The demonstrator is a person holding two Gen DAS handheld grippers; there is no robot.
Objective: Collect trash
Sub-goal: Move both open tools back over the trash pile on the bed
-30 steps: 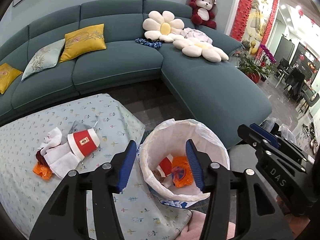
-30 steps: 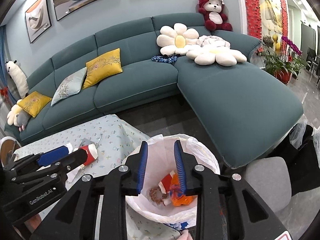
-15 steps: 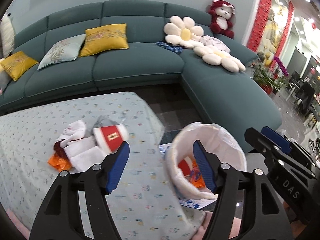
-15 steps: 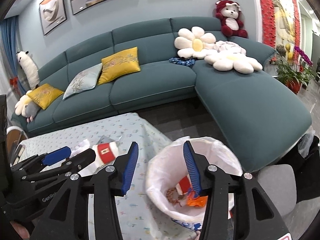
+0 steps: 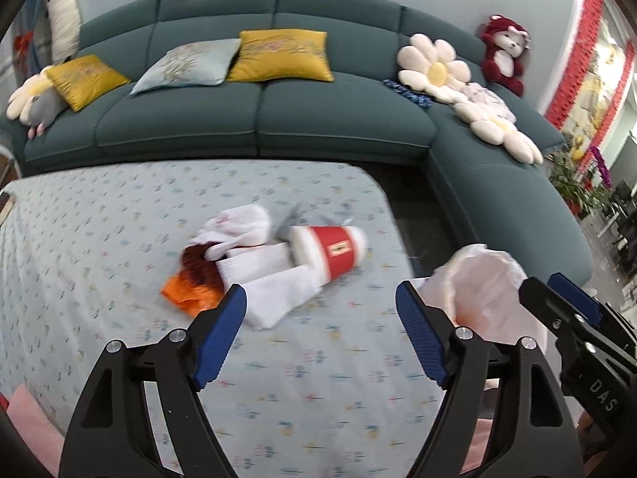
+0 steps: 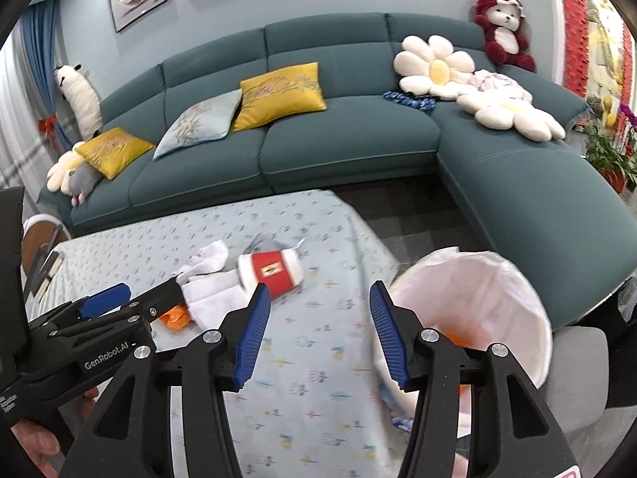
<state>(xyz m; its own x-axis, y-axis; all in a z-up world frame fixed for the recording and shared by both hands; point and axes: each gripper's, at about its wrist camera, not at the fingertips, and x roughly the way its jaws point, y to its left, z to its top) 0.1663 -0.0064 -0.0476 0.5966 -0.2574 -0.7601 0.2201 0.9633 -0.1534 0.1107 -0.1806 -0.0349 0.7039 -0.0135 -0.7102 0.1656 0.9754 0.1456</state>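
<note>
The red-banded paper cup (image 5: 336, 253) lies on its side at frame centre on the patterned tablecloth (image 5: 99, 247), long axis running lower left to upper right, touching white tissues (image 5: 270, 283) and an orange wrapper (image 5: 187, 292). The lined bin (image 6: 477, 306) stands lower right. Left gripper (image 5: 320, 338) and right gripper (image 6: 318, 334) have just been opening; both stand wide and empty.
</note>
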